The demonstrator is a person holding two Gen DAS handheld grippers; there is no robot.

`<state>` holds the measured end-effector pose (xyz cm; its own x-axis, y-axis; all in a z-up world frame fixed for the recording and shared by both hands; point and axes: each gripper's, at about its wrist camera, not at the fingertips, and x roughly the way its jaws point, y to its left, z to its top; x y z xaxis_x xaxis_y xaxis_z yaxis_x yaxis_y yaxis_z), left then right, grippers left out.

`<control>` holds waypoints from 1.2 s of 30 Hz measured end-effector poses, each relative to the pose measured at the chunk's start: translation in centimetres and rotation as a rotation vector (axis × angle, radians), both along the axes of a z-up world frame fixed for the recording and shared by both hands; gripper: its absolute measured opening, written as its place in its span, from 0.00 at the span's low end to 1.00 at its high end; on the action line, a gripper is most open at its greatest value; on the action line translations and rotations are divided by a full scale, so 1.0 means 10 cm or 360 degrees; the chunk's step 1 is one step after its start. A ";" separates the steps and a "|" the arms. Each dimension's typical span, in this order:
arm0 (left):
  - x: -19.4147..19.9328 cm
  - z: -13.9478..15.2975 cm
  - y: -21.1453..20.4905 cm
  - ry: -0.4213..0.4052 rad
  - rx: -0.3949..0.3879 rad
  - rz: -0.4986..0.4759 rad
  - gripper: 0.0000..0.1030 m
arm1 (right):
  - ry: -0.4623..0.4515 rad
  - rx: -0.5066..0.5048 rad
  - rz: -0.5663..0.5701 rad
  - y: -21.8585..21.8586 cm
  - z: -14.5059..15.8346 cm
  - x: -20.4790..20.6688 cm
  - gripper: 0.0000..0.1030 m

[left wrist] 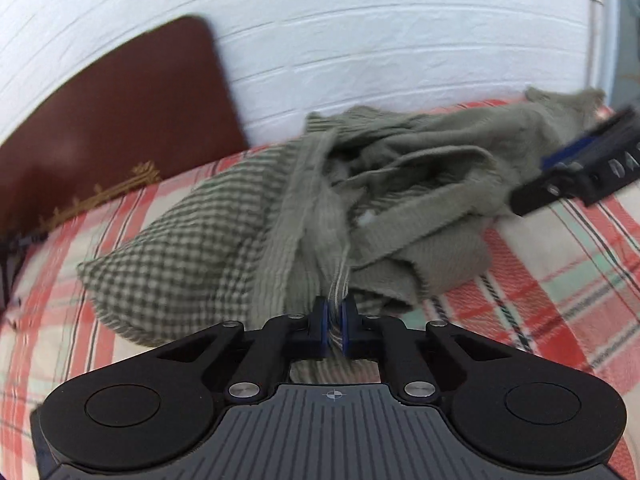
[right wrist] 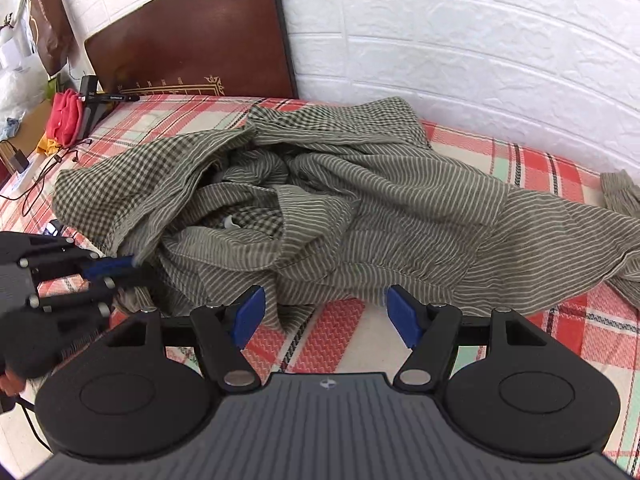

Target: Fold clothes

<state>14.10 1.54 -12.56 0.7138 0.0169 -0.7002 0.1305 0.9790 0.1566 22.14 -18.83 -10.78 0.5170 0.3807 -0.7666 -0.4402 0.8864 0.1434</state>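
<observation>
The garment [right wrist: 340, 208], an olive piece partly striped and partly checked, lay crumpled on the plaid bed [right wrist: 532, 164], close to the white wall [right wrist: 460, 48] and right of the headboard [right wrist: 192, 40]. It was not flat: many loose folds were piled in the middle.

The left gripper [left wrist: 335, 314] was pressed together on a narrow bunch of the striped cloth, at the edge of the heap nearest to it. The right gripper [right wrist: 326, 314] stood spread wide, just before the near hem, and held nothing.

In my judgement the step in hand was to spread the garment out, because no clean fold could be made on such a heap. The next move would call for the right gripper to take a second point on the hem, well apart from the left one, so that both could pull the cloth tight.

In the right wrist view the long axis ran across the bed, from the checked part at the left to the striped part at the right. Which end was the collar I could not tell; the left view was blurred.
</observation>
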 end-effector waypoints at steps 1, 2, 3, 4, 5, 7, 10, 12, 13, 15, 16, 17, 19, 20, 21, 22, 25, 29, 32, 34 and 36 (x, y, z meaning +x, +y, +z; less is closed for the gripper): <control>-0.01 0.07 0.11 -0.0031 -0.0018 0.0046 0.02 | -0.0023 -0.0007 0.0020 0.02 -0.02 0.00 0.69; -0.03 0.14 0.22 -0.0062 -0.0036 0.0092 0.02 | -0.0047 -0.0013 0.0041 0.04 -0.03 0.00 0.69; -0.04 0.21 0.33 -0.0093 -0.0054 0.0138 0.02 | -0.0070 -0.0020 0.0061 0.06 -0.05 0.00 0.69; -0.05 0.28 0.43 -0.0124 -0.0072 0.0184 0.02 | -0.0094 -0.0026 0.0081 0.08 -0.06 0.00 0.69; -0.06 0.35 0.54 -0.0155 -0.0090 0.0230 0.02 | -0.0146 -0.0045 0.0123 0.12 -0.09 -0.01 0.69; -0.06 0.44 0.73 -0.0182 -0.0128 0.0316 0.03 | -0.0254 -0.0099 0.0198 0.21 -0.13 -0.03 0.69; 0.00 0.42 0.87 -0.0157 -0.0140 0.0374 0.04 | -0.0353 -0.0176 0.0253 0.34 -0.21 -0.03 0.68; 0.05 0.37 0.88 -0.0144 -0.0087 0.0386 0.04 | -0.0368 -0.0188 0.0263 0.39 -0.25 0.00 0.64; 0.06 0.35 0.86 -0.0138 -0.0083 0.0381 0.04 | -0.0360 -0.0181 0.0266 0.41 -0.27 0.02 0.58; 0.06 0.33 0.84 -0.0126 -0.0075 0.0373 0.04 | -0.0322 -0.0159 0.0269 0.44 -0.30 0.08 0.33; 0.06 0.32 0.83 -0.0121 -0.0071 0.0368 0.03 | -0.0292 -0.0144 0.0267 0.44 -0.31 0.10 0.15; 0.06 0.31 0.82 -0.0115 -0.0067 0.0364 0.02 | -0.0280 -0.0099 0.0246 0.41 -0.26 0.12 0.14; 0.07 0.29 0.80 -0.0105 -0.0059 0.0355 0.00 | -0.0291 0.0011 0.0205 0.33 -0.11 0.12 0.13; 0.04 0.34 0.80 -0.0124 -0.0073 0.0349 0.00 | -0.0321 0.0080 0.0177 0.27 0.03 0.10 0.12; 0.02 0.41 0.81 -0.0141 -0.0094 0.0349 0.00 | -0.0364 0.0145 0.0144 0.19 0.20 0.07 0.12; 0.01 0.48 0.81 -0.0160 -0.0117 0.0346 0.00 | -0.0407 0.0210 0.0111 0.11 0.36 0.03 0.11; -0.04 0.71 0.78 -0.0235 -0.0137 0.0335 0.00 | -0.0580 0.0364 0.0033 -0.14 0.93 -0.13 0.11; -0.22 1.10 0.74 -0.0400 -0.0125 0.0313 0.00 | -0.0819 0.0486 -0.0025 -0.44 1.61 -0.44 0.11; -0.38 1.42 0.75 -0.0539 -0.0109 0.0315 0.00 | -0.1001 0.0539 -0.0066 -0.62 2.04 -0.69 0.11; -0.49 1.61 0.79 -0.0619 -0.0086 0.0326 0.00 | -0.1104 0.0583 -0.0090 -0.74 2.26 -0.84 0.11; -0.58 1.76 0.83 -0.0689 -0.0065 0.0337 0.00 | -0.1196 0.0629 -0.0105 -0.83 2.45 -0.98 0.11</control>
